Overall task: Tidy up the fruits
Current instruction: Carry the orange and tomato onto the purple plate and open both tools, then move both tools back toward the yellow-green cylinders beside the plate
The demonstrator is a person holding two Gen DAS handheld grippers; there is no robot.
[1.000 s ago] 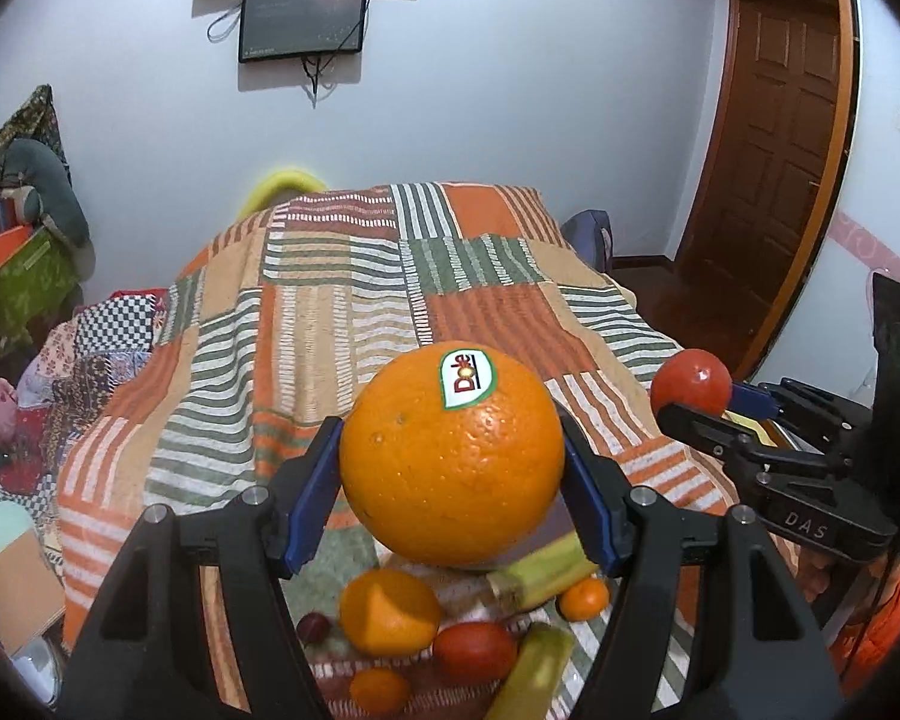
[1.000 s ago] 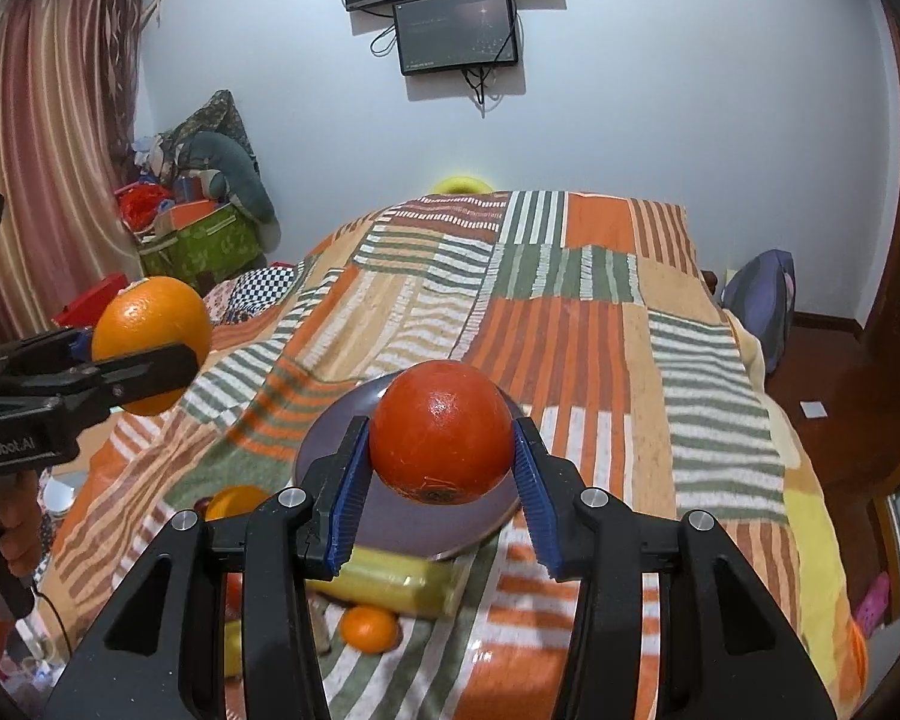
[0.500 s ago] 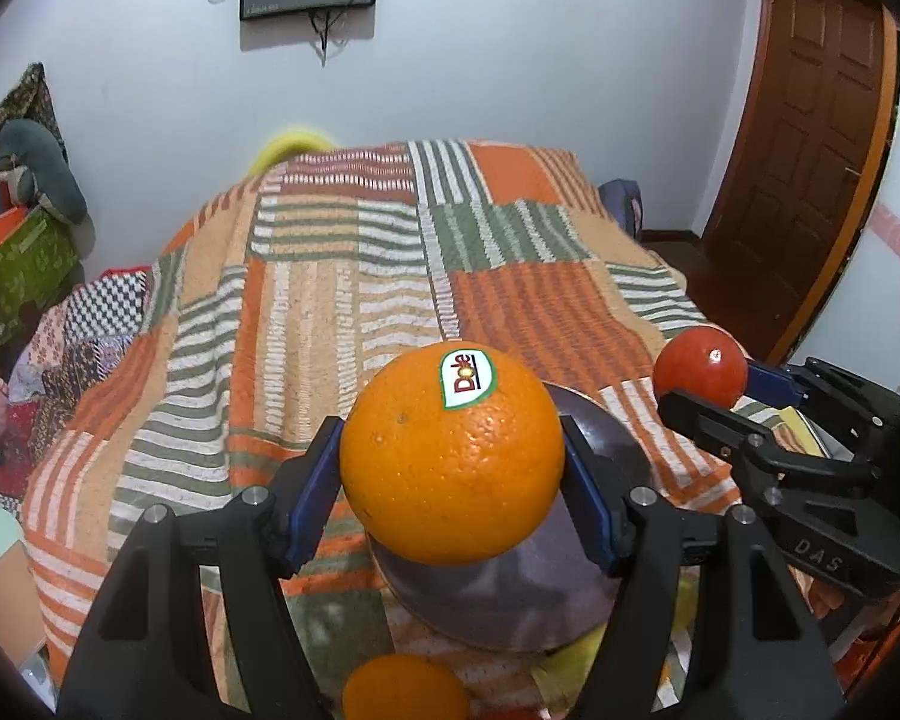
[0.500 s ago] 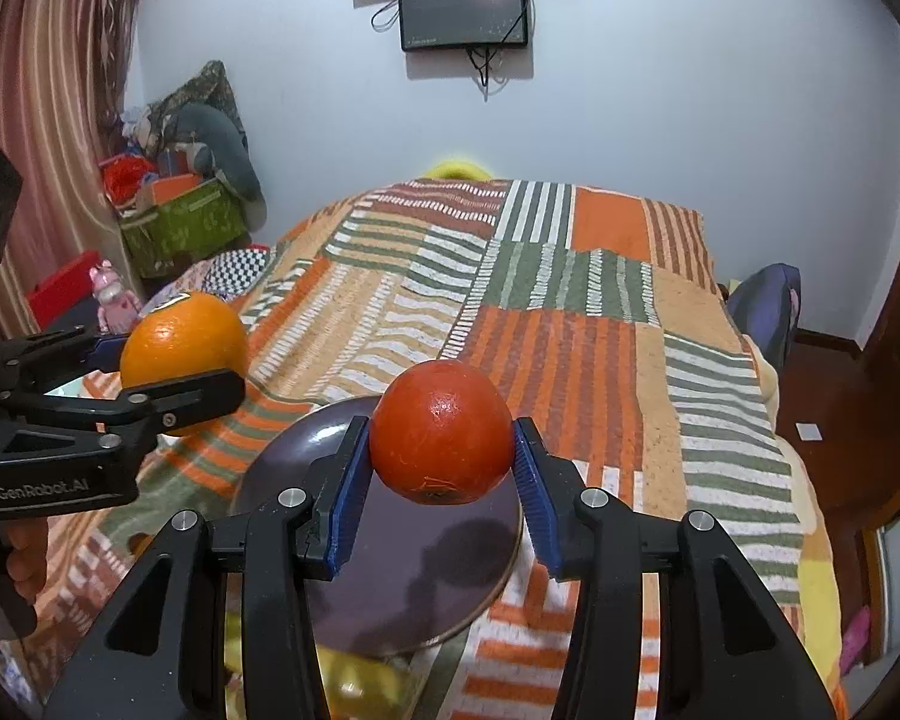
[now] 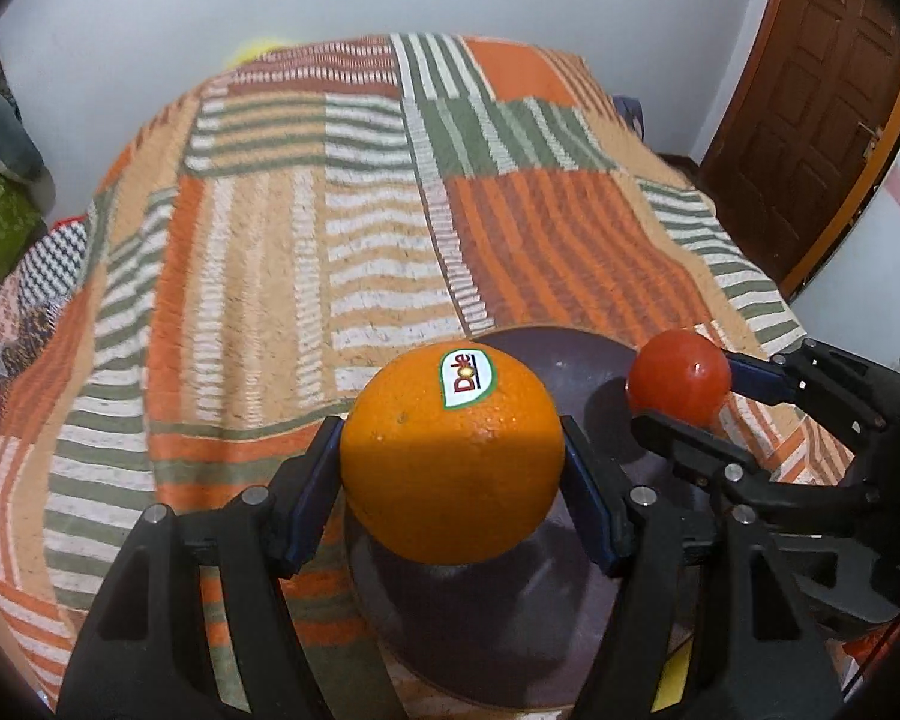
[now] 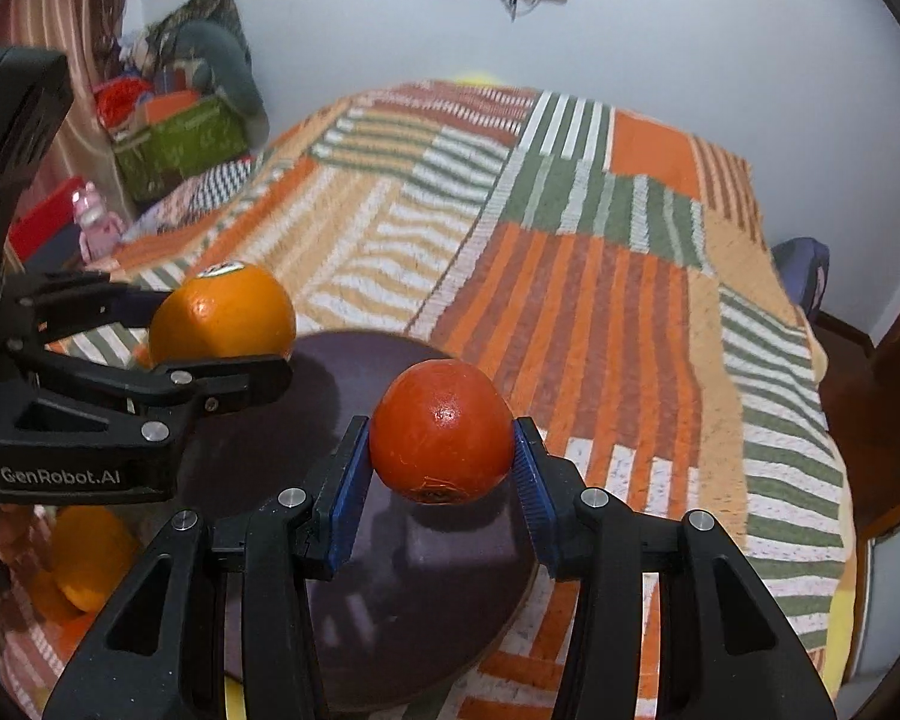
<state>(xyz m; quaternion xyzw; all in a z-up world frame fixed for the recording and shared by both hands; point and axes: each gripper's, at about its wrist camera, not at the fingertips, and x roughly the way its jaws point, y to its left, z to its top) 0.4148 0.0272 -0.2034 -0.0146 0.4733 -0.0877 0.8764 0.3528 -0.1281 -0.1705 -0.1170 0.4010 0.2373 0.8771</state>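
My left gripper [image 5: 450, 480] is shut on a large orange [image 5: 450, 456] with a Dole sticker and holds it just above the near left part of a dark purple plate [image 5: 510, 630] on the bed. My right gripper [image 6: 441, 474] is shut on a red tomato-like fruit [image 6: 441, 432] and holds it over the plate [image 6: 306, 456]. Each gripper shows in the other's view: the right one with the red fruit [image 5: 678, 381], the left one with the orange [image 6: 222, 321].
A striped patchwork blanket [image 5: 330, 228] covers the bed. More orange fruit [image 6: 84, 564] lies at the plate's near left. A wooden door [image 5: 810, 90] stands at the right. Boxes and soft toys [image 6: 174, 120] pile up at the left wall.
Both grippers have moved forward and down over the plate with their fruits. The loose fruits near the plate's front have dropped out of the left wrist view.
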